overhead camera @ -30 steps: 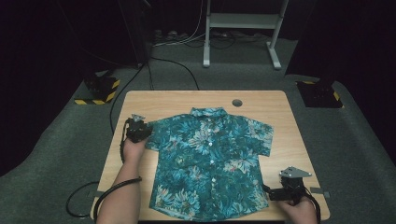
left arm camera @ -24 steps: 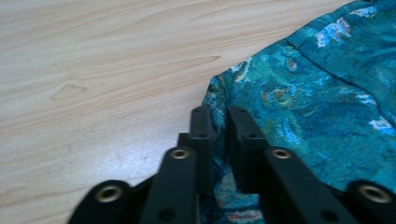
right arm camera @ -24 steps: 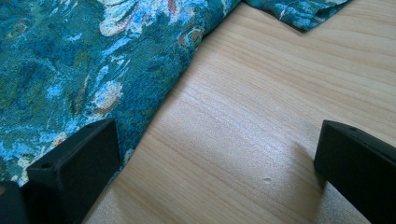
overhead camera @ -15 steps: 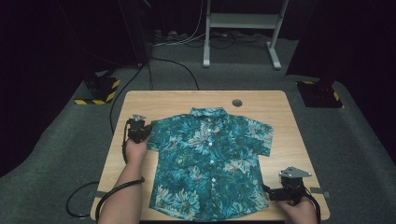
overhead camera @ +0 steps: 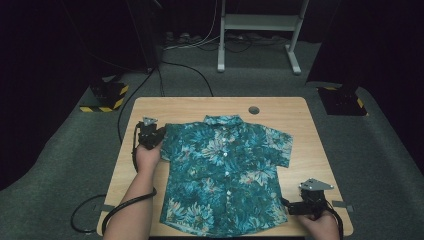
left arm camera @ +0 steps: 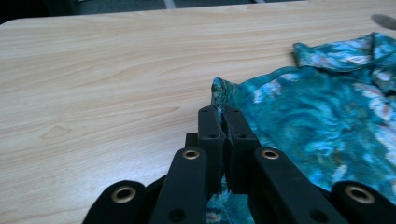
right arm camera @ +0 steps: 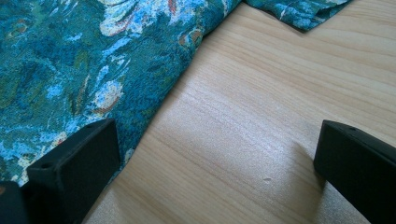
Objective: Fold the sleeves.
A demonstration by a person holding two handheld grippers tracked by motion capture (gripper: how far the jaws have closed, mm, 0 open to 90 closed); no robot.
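While lying flat on the desk [overhead camera: 300, 107], shirt [overhead camera: 225, 175] sleeve being clamped by left gripper [left arm camera: 223, 122] jaws, right gripper [right arm camera: 210, 163] jaws standing apart beside near hem.

Wooden table [overhead camera: 300, 107], grey carpet [overhead camera: 65, 160], white stand [overhead camera: 260, 22].

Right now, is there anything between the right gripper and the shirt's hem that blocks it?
Nothing visible. The right gripper is open beside the shirt, one jaw already over the fabric edge, with bare table between the jaws.
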